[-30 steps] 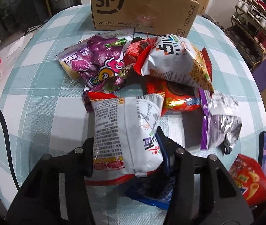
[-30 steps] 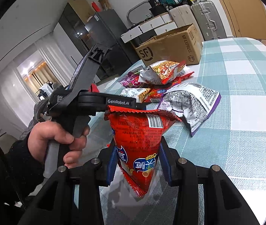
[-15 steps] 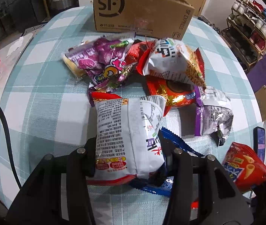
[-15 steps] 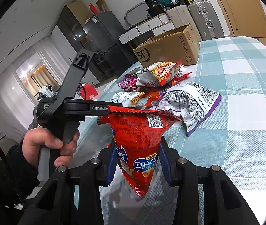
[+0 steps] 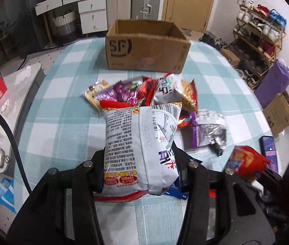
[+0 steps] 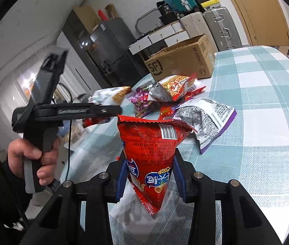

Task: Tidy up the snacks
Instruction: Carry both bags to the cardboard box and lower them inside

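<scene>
The cardboard box (image 5: 146, 47) has a big black "SF" logo on the side facing the left camera, and in the right view the same box (image 6: 182, 61) shows the "SF" logo again plus "SF EXPRESS" down its other side. The red snack bag (image 6: 154, 153) has "Crisp" printed on it upside down, next to some Chinese characters and a barcode I can't make out. The white snack bag (image 5: 140, 149) is covered in small Chinese print and a row of digits too blurry to read properly.
</scene>
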